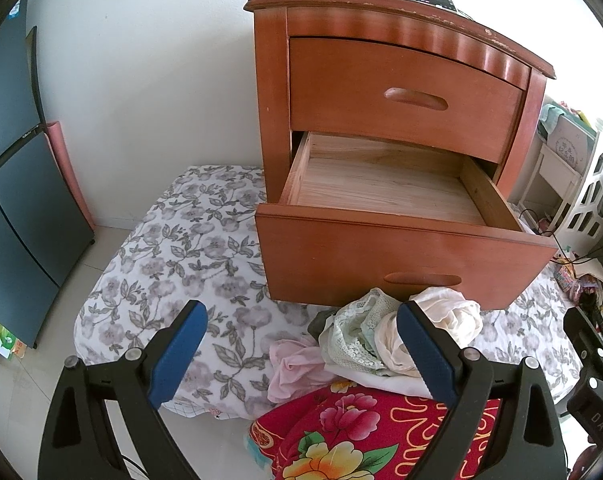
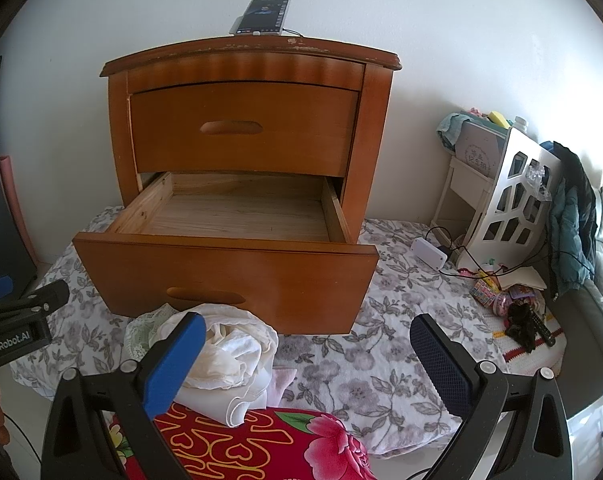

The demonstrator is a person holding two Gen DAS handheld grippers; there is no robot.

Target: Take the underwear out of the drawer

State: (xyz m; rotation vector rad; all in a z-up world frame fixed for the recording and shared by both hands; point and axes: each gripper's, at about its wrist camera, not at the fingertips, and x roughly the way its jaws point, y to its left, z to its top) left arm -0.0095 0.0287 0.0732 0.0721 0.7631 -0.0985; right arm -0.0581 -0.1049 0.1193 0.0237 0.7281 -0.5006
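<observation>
A wooden nightstand (image 1: 381,92) (image 2: 237,128) stands on a floral mattress. Its lower drawer (image 1: 385,188) (image 2: 237,216) is pulled out and its wooden floor is bare. A pile of underwear (image 1: 381,340) (image 2: 225,348), cream, pale green lace and pink, lies on the mattress just in front of the drawer's face. My left gripper (image 1: 303,336) is open, low in front of the pile, with nothing between its blue pads. My right gripper (image 2: 307,344) is open too, its left pad (image 2: 173,364) in front of the cream cloth.
A red flowered quilt (image 1: 365,432) (image 2: 261,444) lies nearest me. A phone (image 2: 263,16) leans on the nightstand top. A white rack (image 2: 509,196), cables, a dark jacket (image 2: 569,220) and small toys crowd the right. A dark cabinet (image 1: 17,184) stands left.
</observation>
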